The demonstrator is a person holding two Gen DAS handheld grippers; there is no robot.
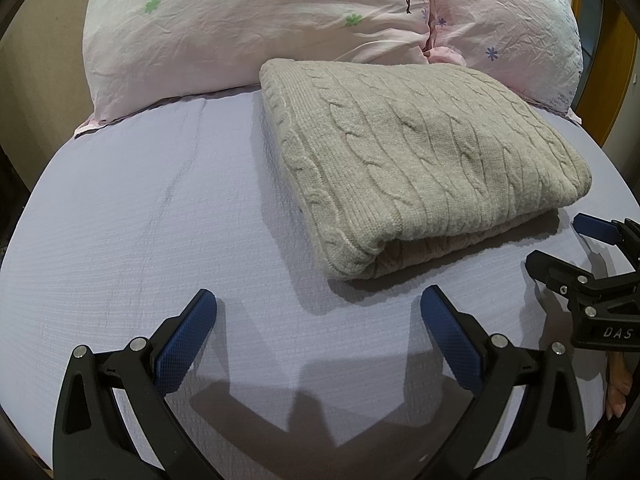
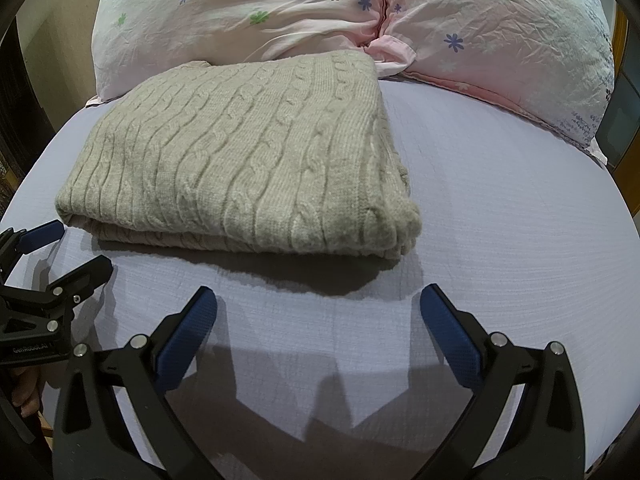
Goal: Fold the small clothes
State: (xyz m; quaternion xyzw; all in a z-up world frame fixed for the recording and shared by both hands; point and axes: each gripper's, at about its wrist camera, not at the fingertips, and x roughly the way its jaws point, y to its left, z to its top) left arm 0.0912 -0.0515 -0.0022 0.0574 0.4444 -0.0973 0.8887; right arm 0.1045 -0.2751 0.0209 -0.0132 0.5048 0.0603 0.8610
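A beige cable-knit sweater (image 1: 416, 160) lies folded into a thick rectangle on the lilac bed sheet (image 1: 140, 220); it also shows in the right wrist view (image 2: 248, 160). My left gripper (image 1: 318, 308) is open and empty, just in front of the sweater's near left corner. My right gripper (image 2: 318, 308) is open and empty, in front of the sweater's near right corner. Each gripper appears in the other's view: the right one (image 1: 560, 240) at the right edge, the left one (image 2: 76, 244) at the left edge, both with jaws apart.
Two pink floral pillows (image 1: 256, 28) (image 2: 500, 36) lie along the head of the bed, touching the sweater's far edge. The sheet (image 2: 500, 220) stretches to both sides of the sweater. A wooden frame (image 1: 616, 80) stands at the far right.
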